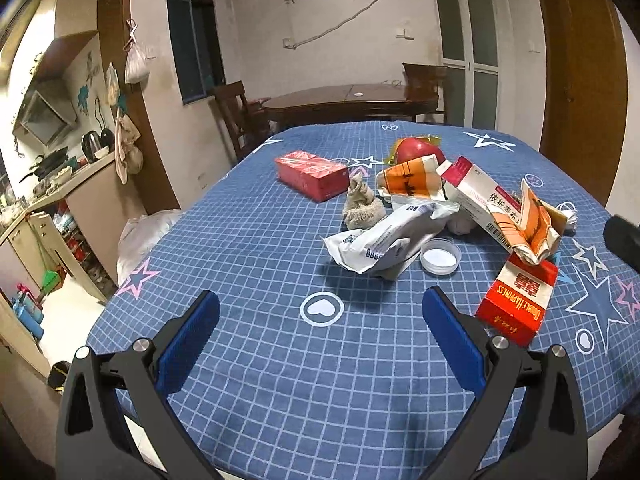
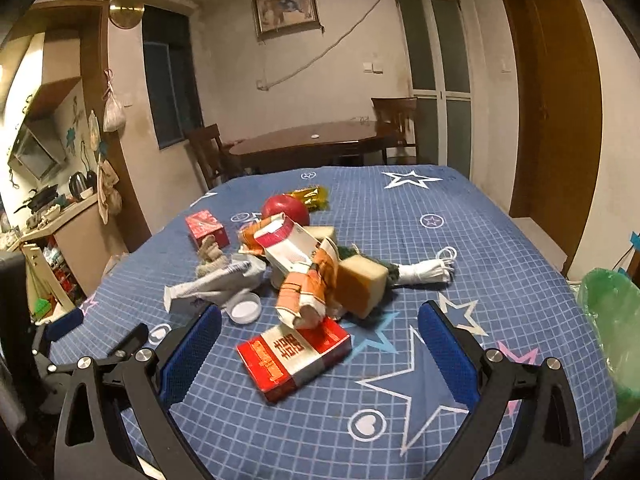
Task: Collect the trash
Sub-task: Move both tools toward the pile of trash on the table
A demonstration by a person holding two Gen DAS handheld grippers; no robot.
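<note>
A heap of trash lies on the blue checked tablecloth (image 1: 280, 380): a red cigarette pack (image 1: 516, 300) (image 2: 294, 356), a crumpled orange-and-white carton (image 1: 536, 224) (image 2: 304, 292), a white medicine box (image 1: 476, 196), a white wrapper (image 1: 384, 240) (image 2: 212, 284), a clear plastic lid (image 1: 440, 256) (image 2: 245, 309) and a red box (image 1: 311, 174) (image 2: 206, 228). My left gripper (image 1: 320, 316) is open, short of the wrapper. My right gripper (image 2: 320, 328) is open, with the cigarette pack lying between its fingers, untouched.
A red apple (image 2: 285, 208) and a yellow sponge (image 2: 362, 286) sit among the trash, with a rolled white cable (image 2: 424, 270) beside them. A green bag (image 2: 612, 320) hangs off the table's right edge. A wooden table and chairs stand behind.
</note>
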